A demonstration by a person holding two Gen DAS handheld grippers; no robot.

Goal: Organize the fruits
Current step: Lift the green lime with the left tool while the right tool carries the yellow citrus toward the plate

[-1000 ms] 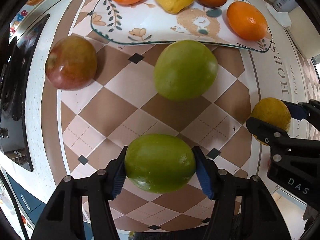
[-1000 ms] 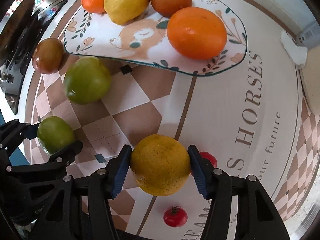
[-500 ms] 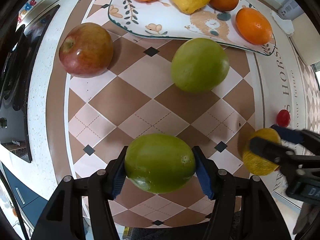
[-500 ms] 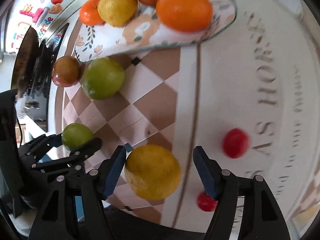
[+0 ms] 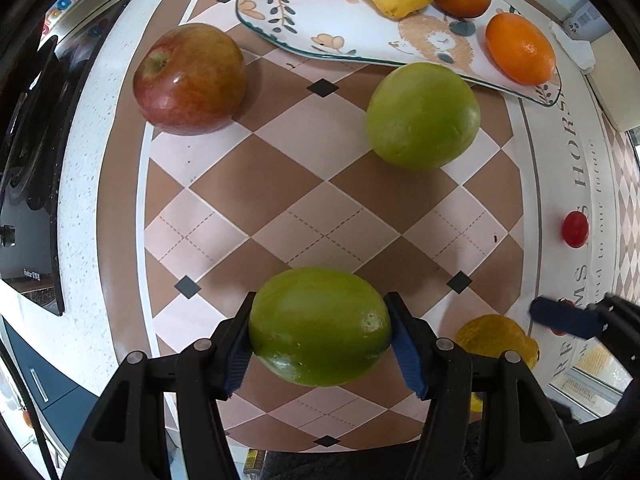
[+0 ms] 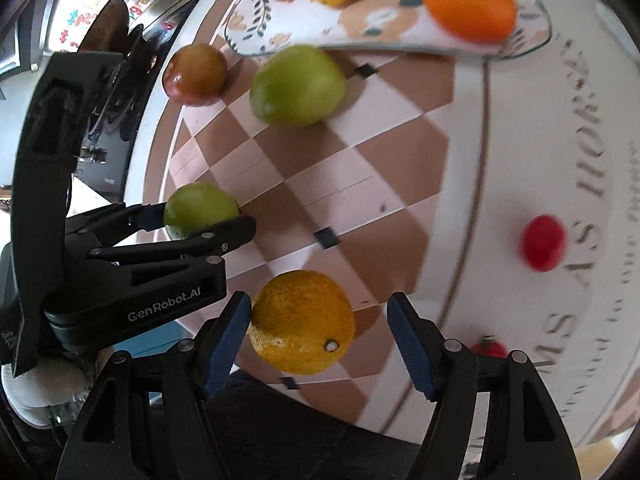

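on the checkered mat, left claw grasping green fruit, right claw released around yellow citrus

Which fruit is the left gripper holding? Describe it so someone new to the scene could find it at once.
Start at the patterned plate of oranges at the far end of the checkered mat. Come straight back past the loose green fruit beside the plate. The held green fruit is the nearer one, clamped between the left gripper jaws, unlike its free twin or the red apple.

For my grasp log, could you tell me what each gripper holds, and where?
Left gripper: green fruit, clamped across its sides. Right gripper: nothing; jaws open around the yellow citrus.
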